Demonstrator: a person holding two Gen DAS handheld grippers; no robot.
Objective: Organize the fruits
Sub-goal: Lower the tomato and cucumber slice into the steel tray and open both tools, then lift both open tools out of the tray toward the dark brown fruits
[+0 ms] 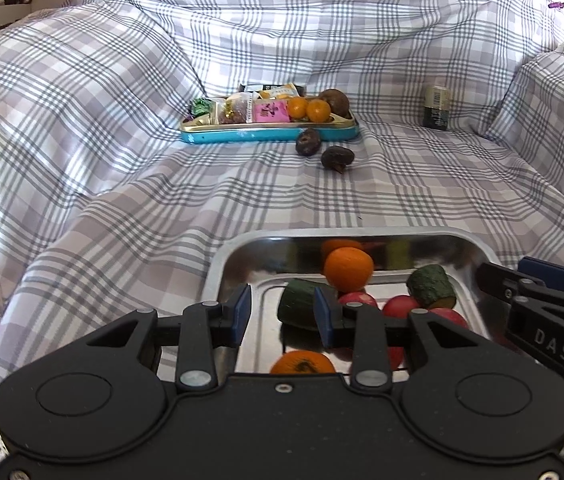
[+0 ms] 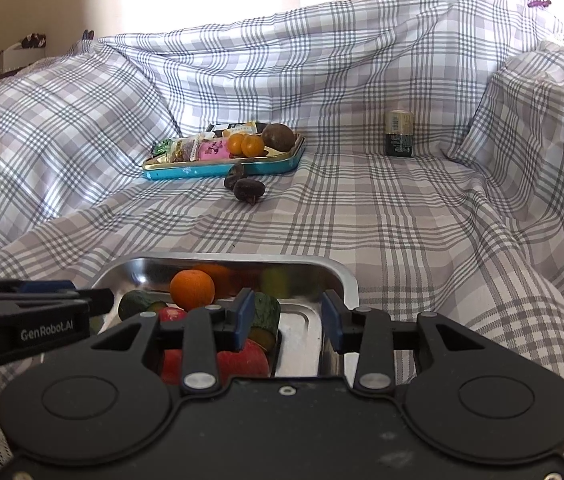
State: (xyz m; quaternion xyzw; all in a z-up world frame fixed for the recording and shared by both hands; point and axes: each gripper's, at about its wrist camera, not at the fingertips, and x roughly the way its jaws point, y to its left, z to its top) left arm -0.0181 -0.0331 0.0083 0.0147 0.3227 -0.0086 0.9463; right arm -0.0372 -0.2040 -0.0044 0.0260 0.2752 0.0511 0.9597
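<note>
A steel tray [image 1: 362, 232] [image 2: 241, 259] lies on the checked cloth close in front of me. It holds an orange [image 1: 348, 268] [image 2: 192, 289], two green cucumber pieces [image 1: 298, 306] [image 1: 430, 286], several red fruits [image 1: 400, 306] [image 2: 241, 360] and another orange fruit [image 1: 302, 362]. My left gripper [image 1: 282, 312] [image 2: 97, 300] hovers over the tray's left half, its blue pads apart and nothing between them. Over the tray's right half, my right gripper [image 2: 288, 316] [image 1: 494, 280] is open too and holds nothing. Two dark fruits [image 1: 308, 142] [image 1: 337, 157] [image 2: 249, 190] lie loose farther back.
A blue tin tray [image 1: 265, 135] [image 2: 217, 170] at the back holds snack packets, two small oranges [image 1: 308, 109] and a brown fruit [image 1: 334, 102]. A dark can [image 1: 436, 106] [image 2: 399, 133] stands at the back right. The draped cloth rises at the back and sides.
</note>
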